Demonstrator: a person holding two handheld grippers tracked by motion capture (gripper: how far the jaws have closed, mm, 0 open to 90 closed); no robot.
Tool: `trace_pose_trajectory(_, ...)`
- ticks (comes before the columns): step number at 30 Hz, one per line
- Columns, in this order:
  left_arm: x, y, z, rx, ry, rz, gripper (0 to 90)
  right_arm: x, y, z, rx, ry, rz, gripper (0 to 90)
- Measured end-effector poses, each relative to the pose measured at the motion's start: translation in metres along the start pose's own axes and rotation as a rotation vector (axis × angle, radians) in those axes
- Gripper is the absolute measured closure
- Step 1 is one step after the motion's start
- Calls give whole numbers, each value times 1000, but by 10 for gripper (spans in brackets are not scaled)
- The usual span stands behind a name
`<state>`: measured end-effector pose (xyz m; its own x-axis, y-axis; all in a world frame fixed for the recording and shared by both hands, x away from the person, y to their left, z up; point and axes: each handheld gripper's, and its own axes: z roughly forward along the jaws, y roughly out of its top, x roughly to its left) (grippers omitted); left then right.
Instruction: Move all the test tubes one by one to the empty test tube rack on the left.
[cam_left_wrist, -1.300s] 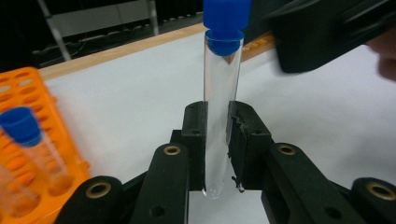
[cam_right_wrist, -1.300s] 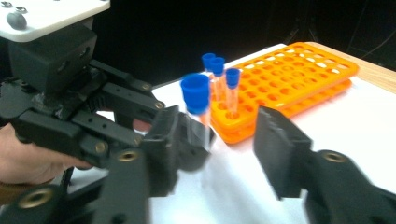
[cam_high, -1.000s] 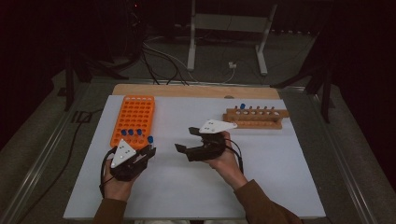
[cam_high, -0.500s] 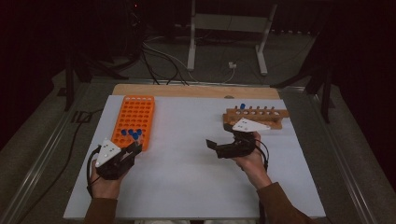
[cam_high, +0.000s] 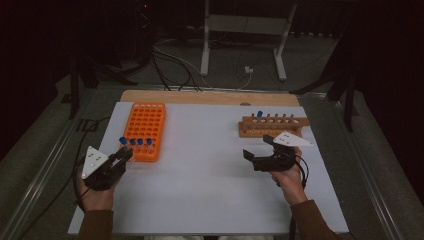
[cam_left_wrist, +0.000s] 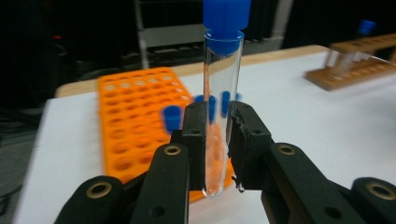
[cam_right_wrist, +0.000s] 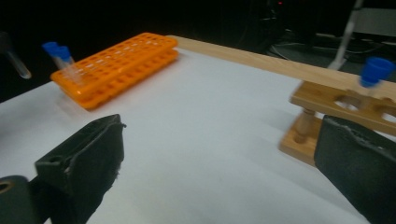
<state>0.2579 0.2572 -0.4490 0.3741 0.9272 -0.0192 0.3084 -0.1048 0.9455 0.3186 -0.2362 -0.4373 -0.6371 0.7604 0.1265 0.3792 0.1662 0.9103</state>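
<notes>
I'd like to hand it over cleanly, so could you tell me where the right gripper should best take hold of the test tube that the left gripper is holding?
Probably the bare glass just under the blue cap, from the side, jaws level. The test tube stands upright, with the left gripper clamping its lower half, so only the upper glass is free. The right gripper is already open.
</notes>
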Motion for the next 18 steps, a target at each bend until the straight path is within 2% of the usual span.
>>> trace_pose_trajectory(3,7,-1,1,-7,33,-18,781,-4,-4,-5,1,-15,2,12)
trace_pose_trajectory(8,15,-2,8,-17,71,-21,781,-10,-10,-14,-11,-31,13,12)
trace_pose_trajectory(18,24,-8,37,10,103,-41,781,-17,-17,-21,-14,-48,19,12)
